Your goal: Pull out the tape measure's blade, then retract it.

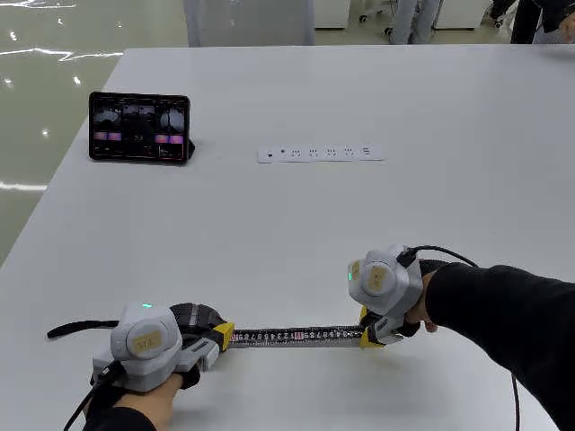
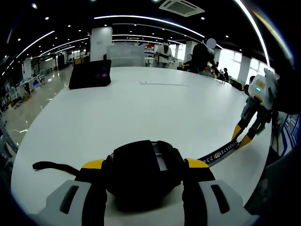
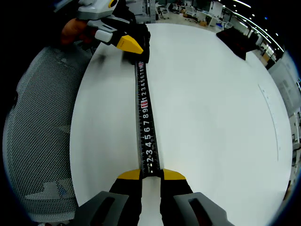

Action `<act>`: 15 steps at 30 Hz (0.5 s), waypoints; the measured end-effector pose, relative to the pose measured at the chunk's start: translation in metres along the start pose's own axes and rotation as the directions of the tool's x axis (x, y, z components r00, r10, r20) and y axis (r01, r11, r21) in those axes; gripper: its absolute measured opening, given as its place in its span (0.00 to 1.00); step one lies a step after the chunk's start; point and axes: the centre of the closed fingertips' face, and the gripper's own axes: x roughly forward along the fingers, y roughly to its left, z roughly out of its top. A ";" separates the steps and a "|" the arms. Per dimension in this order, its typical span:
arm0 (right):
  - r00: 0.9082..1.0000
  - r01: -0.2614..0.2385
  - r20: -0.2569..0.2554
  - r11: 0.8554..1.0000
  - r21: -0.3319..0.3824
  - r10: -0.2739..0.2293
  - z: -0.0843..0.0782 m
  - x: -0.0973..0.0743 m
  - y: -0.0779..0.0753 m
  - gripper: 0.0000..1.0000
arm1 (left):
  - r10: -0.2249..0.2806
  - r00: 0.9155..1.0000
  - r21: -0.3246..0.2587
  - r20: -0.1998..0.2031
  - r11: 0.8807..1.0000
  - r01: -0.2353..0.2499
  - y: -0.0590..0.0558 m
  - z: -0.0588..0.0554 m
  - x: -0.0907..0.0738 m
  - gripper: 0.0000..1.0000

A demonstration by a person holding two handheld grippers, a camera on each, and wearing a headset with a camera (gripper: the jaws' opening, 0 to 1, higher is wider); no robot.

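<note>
Tape measure [image 1: 199, 320]: black case, lying at the near left of the white counter [image 1: 314, 224]; a dark strap [image 1: 81, 329] trails off to its left.
Blade [image 3: 145, 127]: drawn out flat on the counter, running right from the case; black with white numerals and one red mark.
Left claw [image 2: 144, 164]: yellow-tipped jaws closed around the case.
Right claw [image 3: 150, 174]: jaws pinched together on the blade's free end, near right.
Far side: tablet [image 1: 139, 127] propped at the left, power strip [image 1: 321, 153] near the middle.
</note>
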 end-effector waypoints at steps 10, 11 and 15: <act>1.000 -0.004 0.001 1.000 -0.020 0.004 0.003 0.001 0.000 0.10 | 0.000 1.000 -0.001 -0.002 1.000 0.000 0.000 0.000 0.000 0.61; 1.000 -0.004 0.003 1.000 -0.019 0.004 0.003 0.001 0.000 0.10 | 0.000 1.000 -0.001 -0.002 1.000 0.000 0.000 0.000 0.000 0.61; 1.000 -0.005 0.008 1.000 -0.014 0.006 0.005 0.002 0.000 0.10 | -0.003 1.000 -0.003 -0.002 1.000 0.003 0.000 0.000 0.000 0.61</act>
